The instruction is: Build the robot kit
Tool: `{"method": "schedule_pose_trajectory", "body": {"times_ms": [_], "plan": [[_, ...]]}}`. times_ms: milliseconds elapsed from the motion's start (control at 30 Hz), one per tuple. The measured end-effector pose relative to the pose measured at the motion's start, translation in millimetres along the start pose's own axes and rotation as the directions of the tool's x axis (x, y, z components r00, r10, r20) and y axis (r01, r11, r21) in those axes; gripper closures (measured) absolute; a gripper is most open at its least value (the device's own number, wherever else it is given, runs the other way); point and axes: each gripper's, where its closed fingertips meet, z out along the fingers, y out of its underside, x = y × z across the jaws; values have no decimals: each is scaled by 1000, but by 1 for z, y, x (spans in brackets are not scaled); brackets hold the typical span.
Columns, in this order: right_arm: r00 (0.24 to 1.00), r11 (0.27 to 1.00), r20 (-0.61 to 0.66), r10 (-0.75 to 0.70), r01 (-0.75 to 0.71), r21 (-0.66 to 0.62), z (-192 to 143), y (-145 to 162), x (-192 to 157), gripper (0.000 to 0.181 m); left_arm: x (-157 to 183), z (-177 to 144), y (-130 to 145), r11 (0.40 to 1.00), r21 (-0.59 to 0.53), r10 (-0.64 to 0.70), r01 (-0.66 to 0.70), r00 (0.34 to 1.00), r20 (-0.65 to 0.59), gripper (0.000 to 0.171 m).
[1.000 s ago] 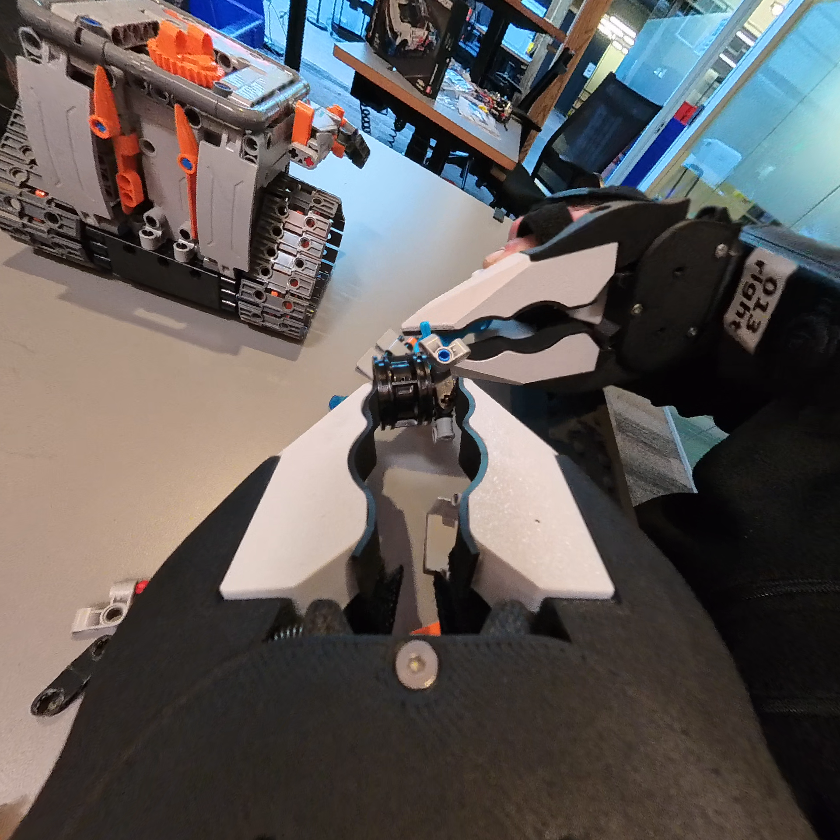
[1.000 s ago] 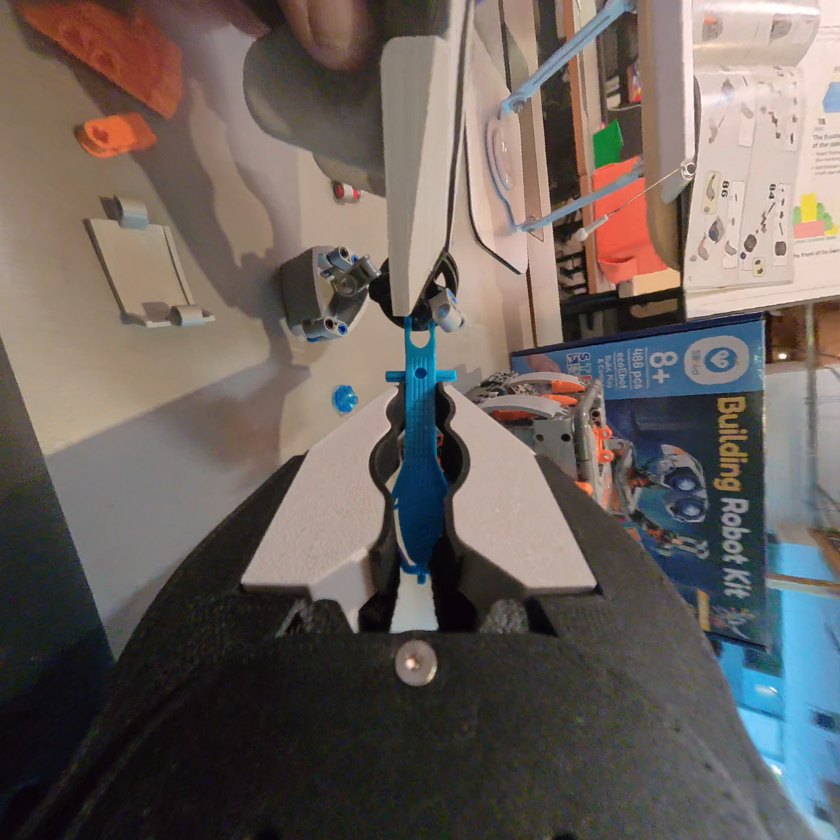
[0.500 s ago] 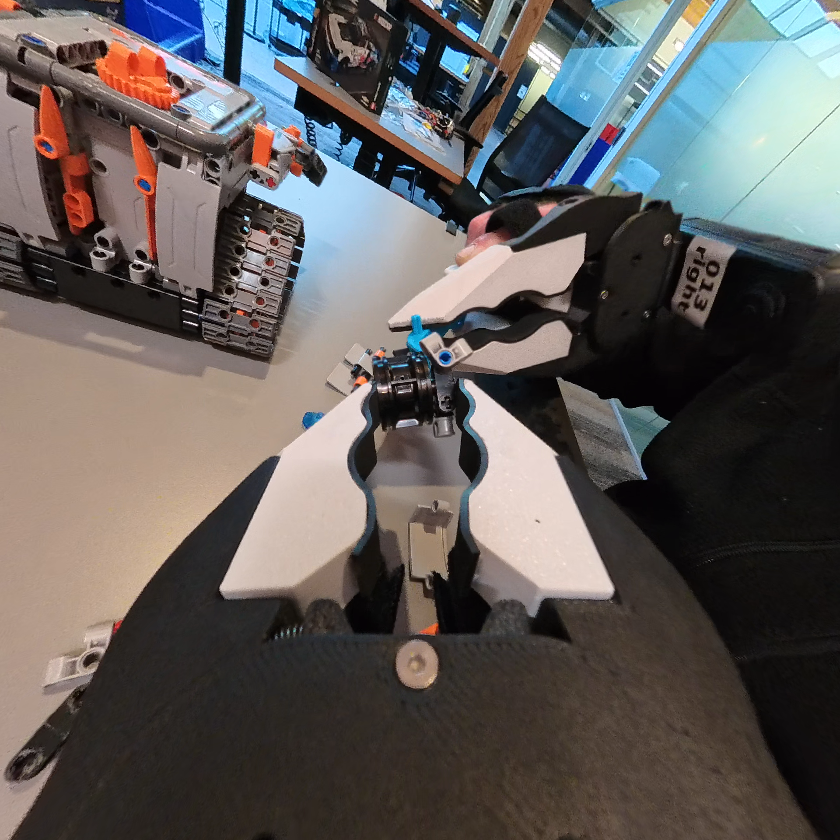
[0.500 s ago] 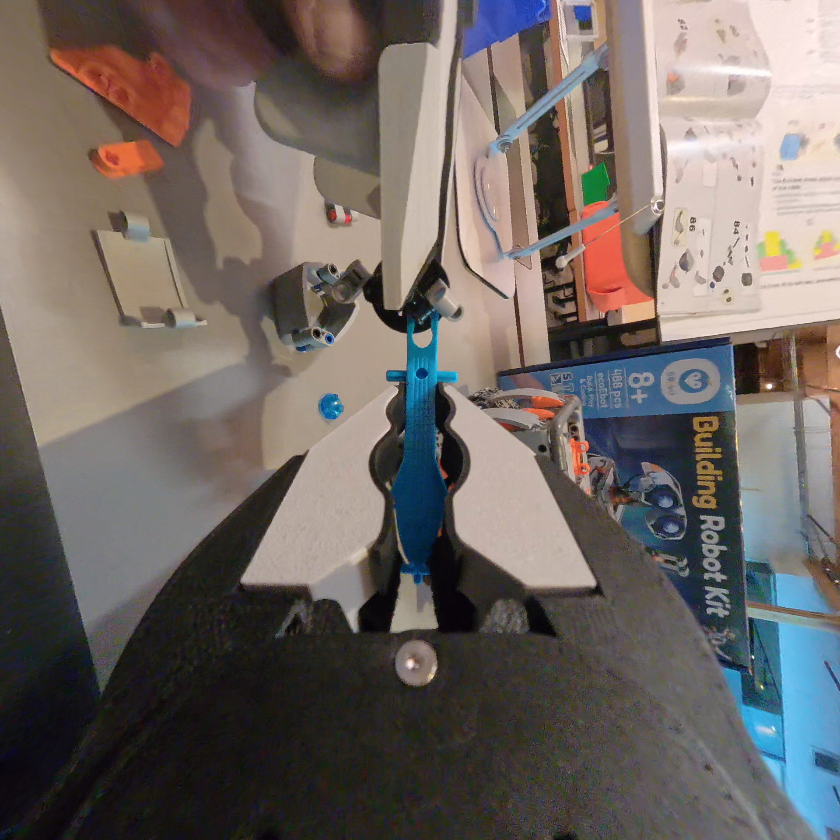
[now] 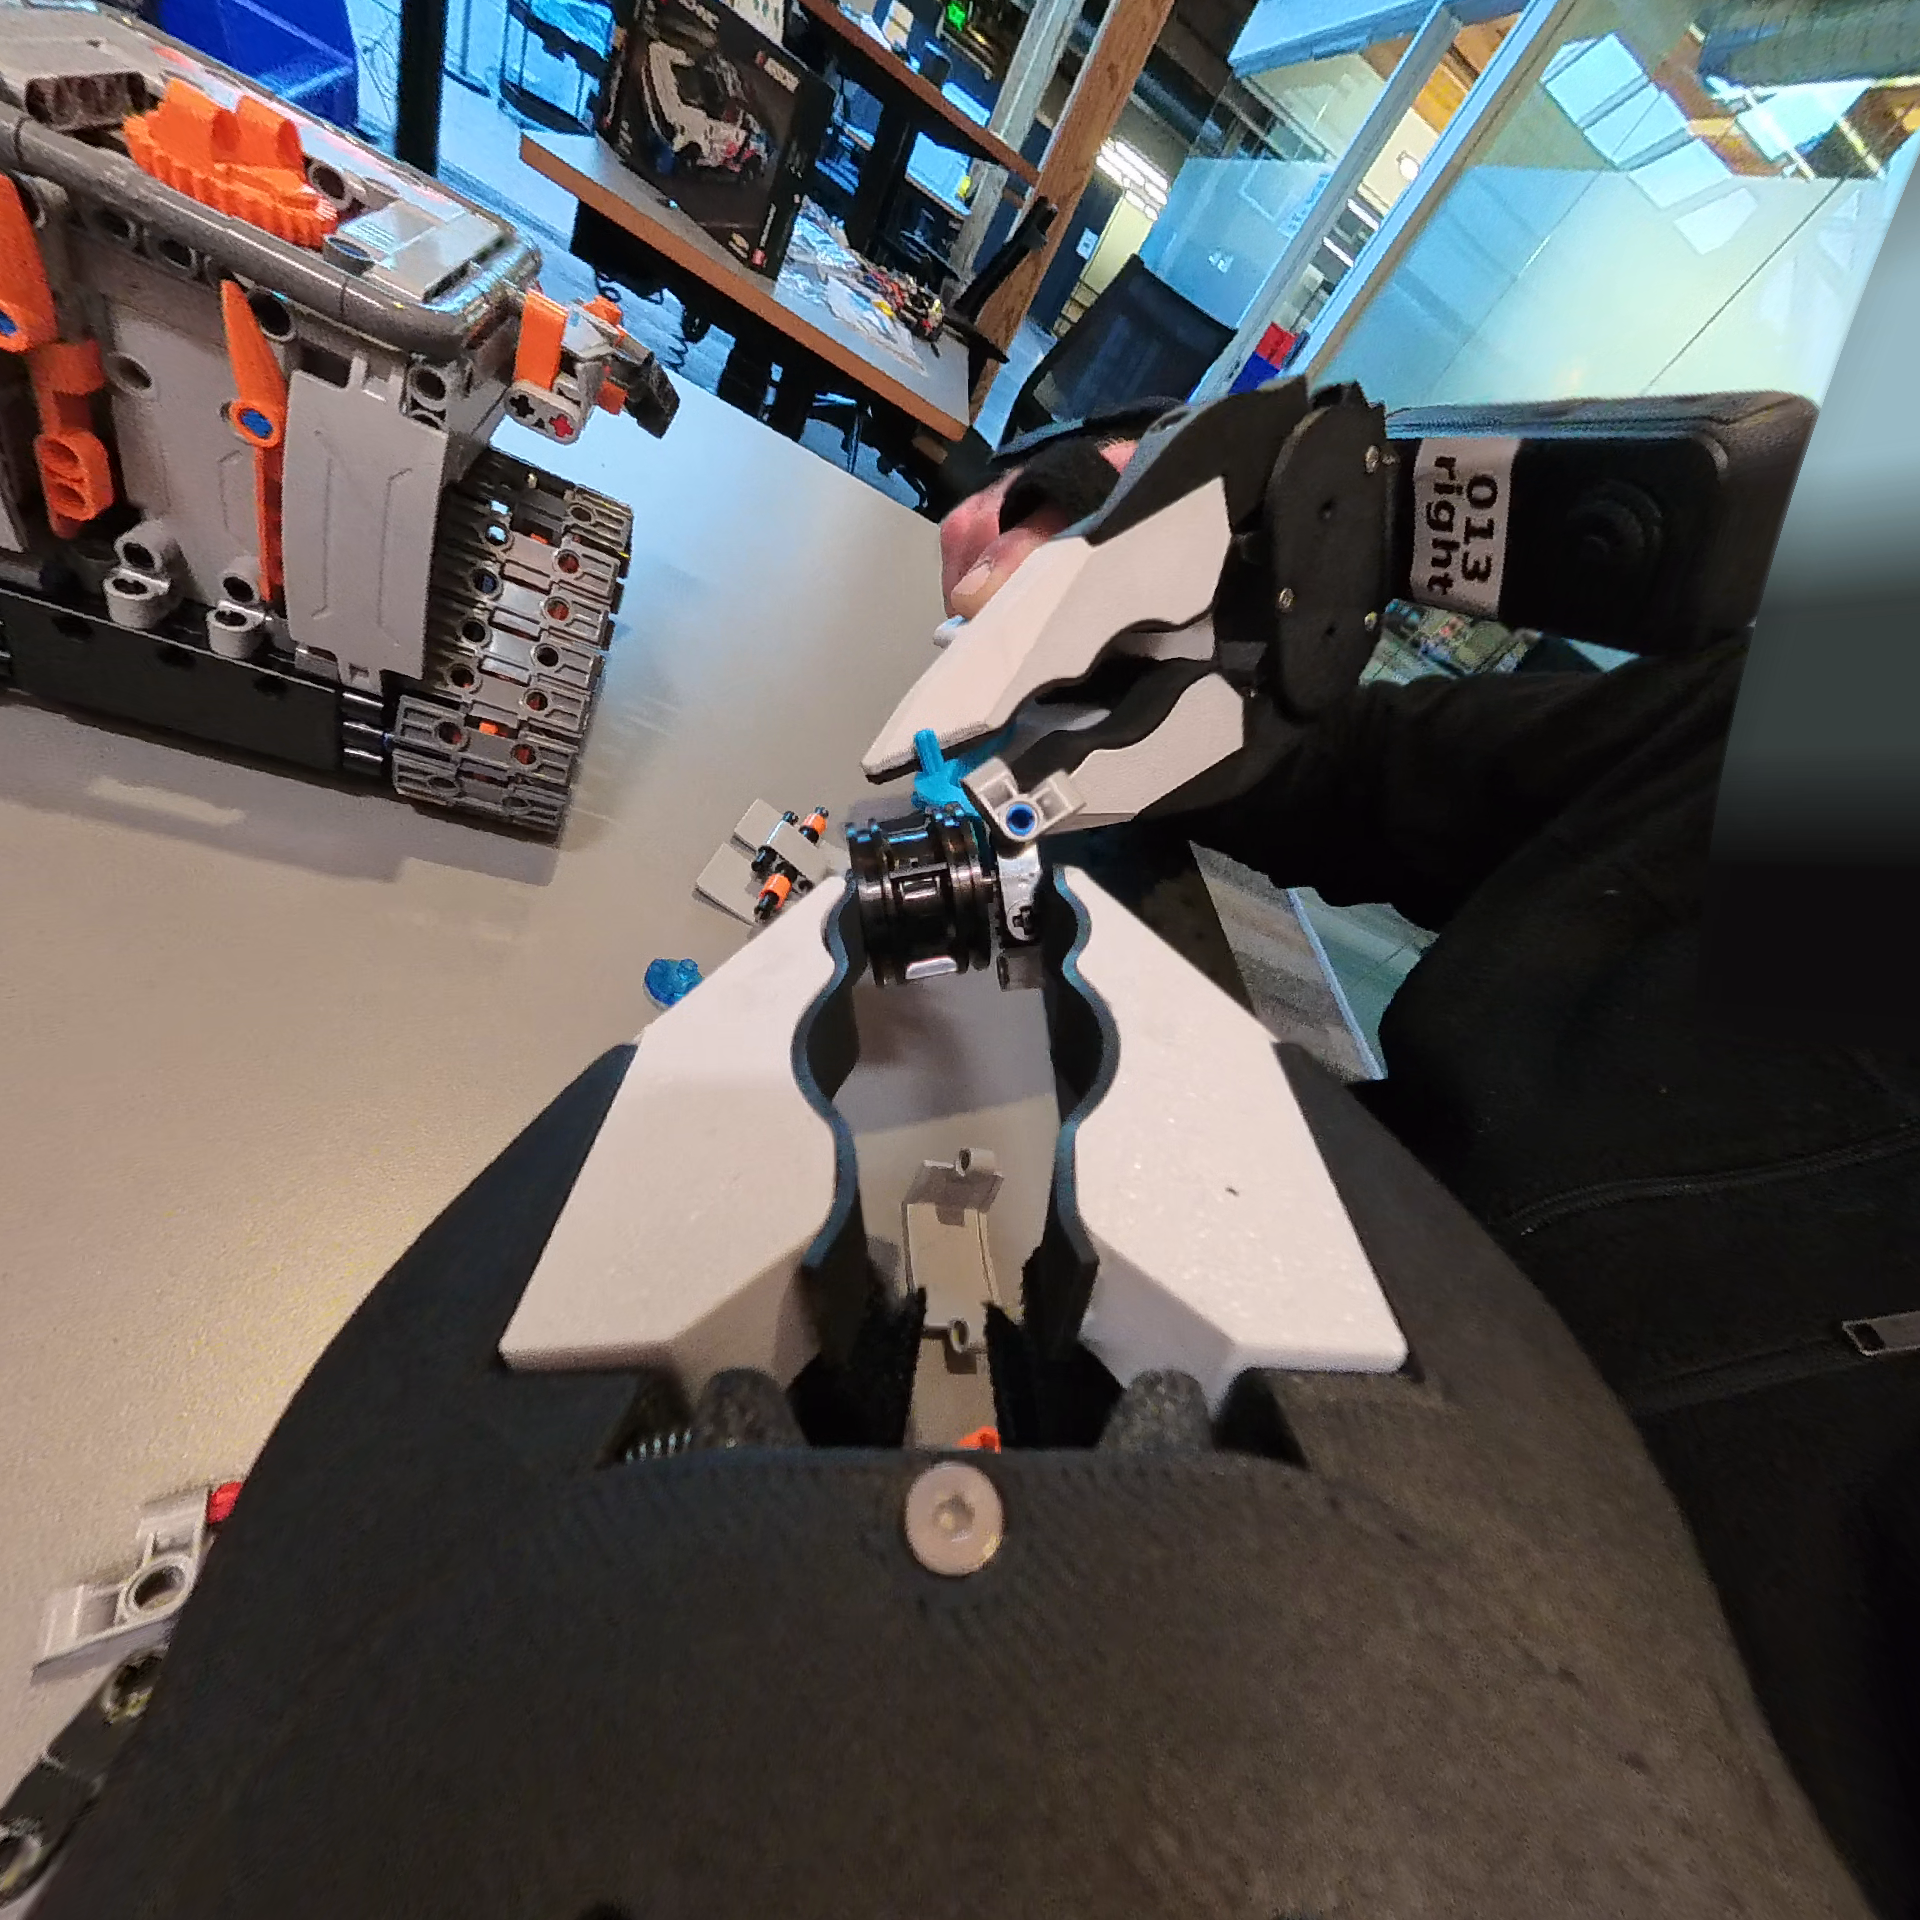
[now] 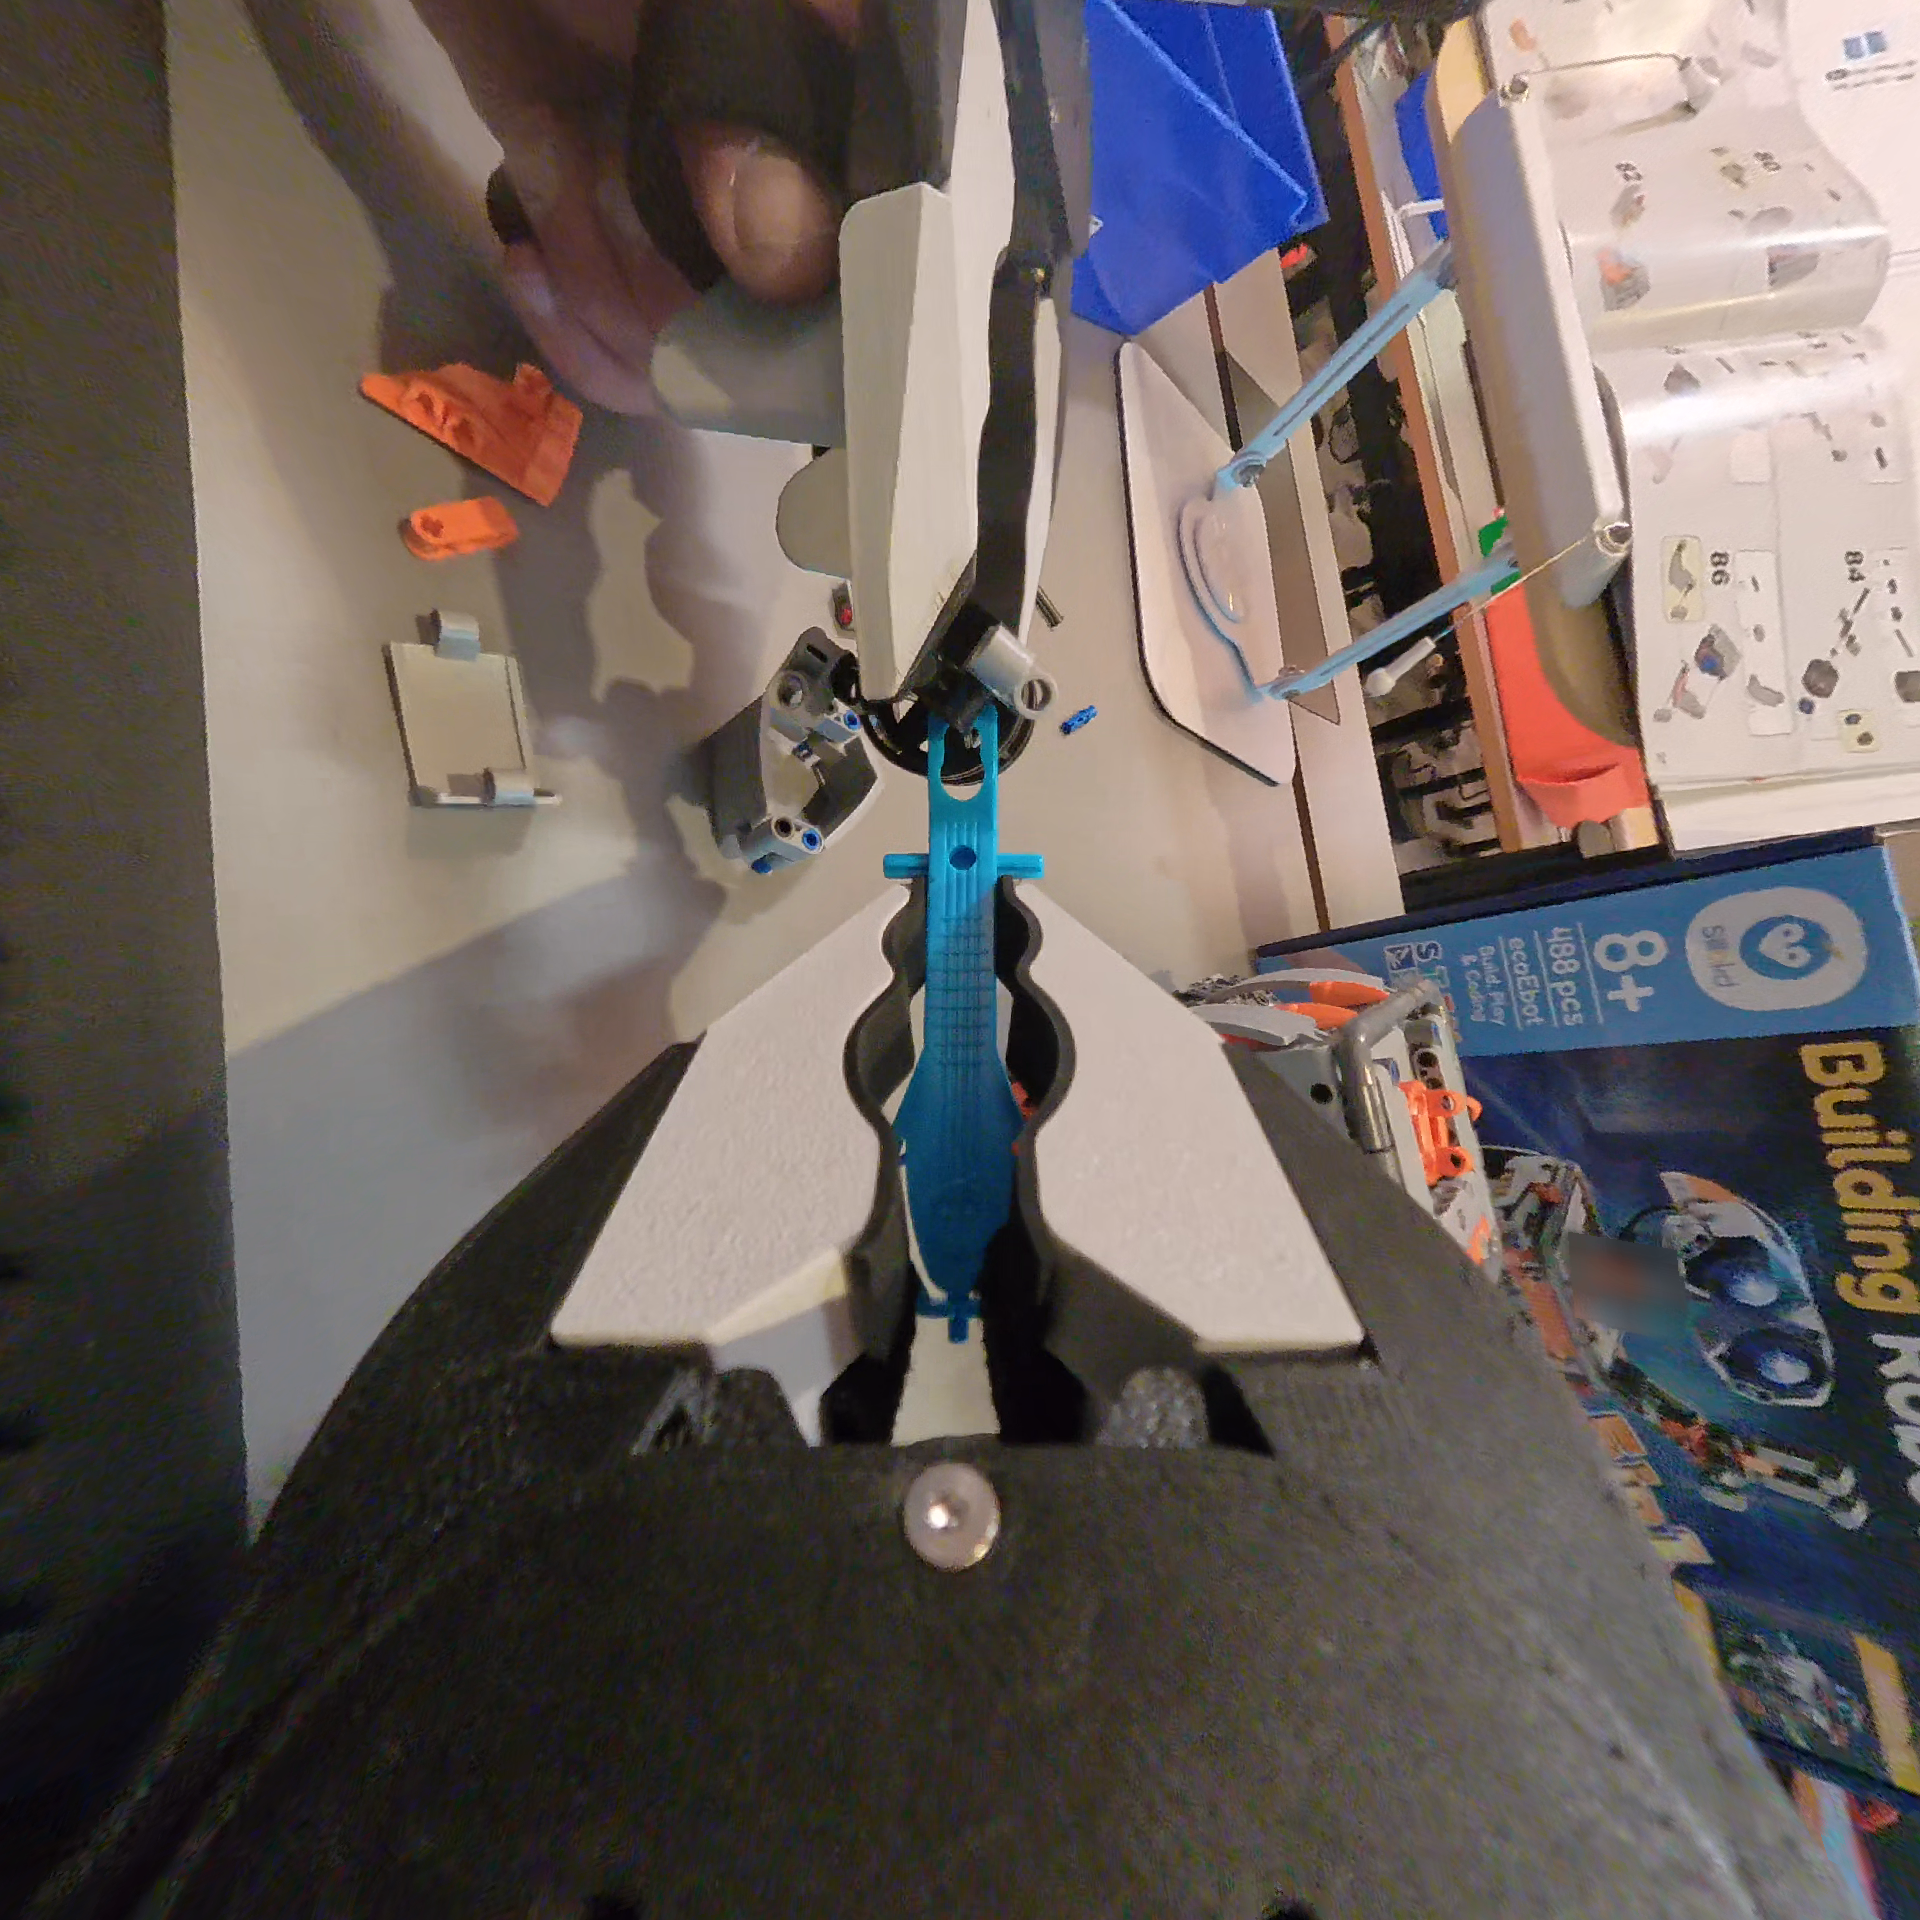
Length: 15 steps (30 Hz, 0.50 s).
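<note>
Your left gripper point(image 5: 951, 914) clamps a black wheel hub point(image 5: 920, 909) (above the grey table point(image 5: 260, 1039)); your right gripper point(image 6: 961, 883) pinches a blue tool point(image 6: 956, 1091), tip touching it.

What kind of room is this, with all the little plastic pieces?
Probably a workshop or office set up for toy robot building. A half-built tracked model stands on the table, a building kit box and an open instruction booklet sit nearby, and glass partitions stand behind.
</note>
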Motion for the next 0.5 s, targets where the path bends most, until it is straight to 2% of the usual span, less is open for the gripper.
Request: {"method": "schedule_pose_trajectory", "body": {"times_ms": [333, 400, 433, 467, 500], "plan": [[995, 992, 59, 77, -82, 96, 0, 0, -6, 172, 3, 0, 3, 1000, -13, 22, -22, 999, -34, 141], [993, 988, 90, 76, -87, 126, 1, -5, -12, 172, 17, 2, 1, 1000, -1, 25, -26, 993, -115, 142], [994, 991, 97, 52, -64, 120, 5, -8, -18, 173, 21, 10, 6, 997, -37, 56, -60, 993, -107, 142], [999, 999, 51, -12, 10, 43, 10, 2, -18, 171, 14, 15, 10, 989, -77, 124, -126, 992, -28, 142], [999, 999, 36, -27, 26, 23, 11, 5, -17, 171, 11, 14, 12, 985, -97, 139, -139, 990, -16, 141]]}}
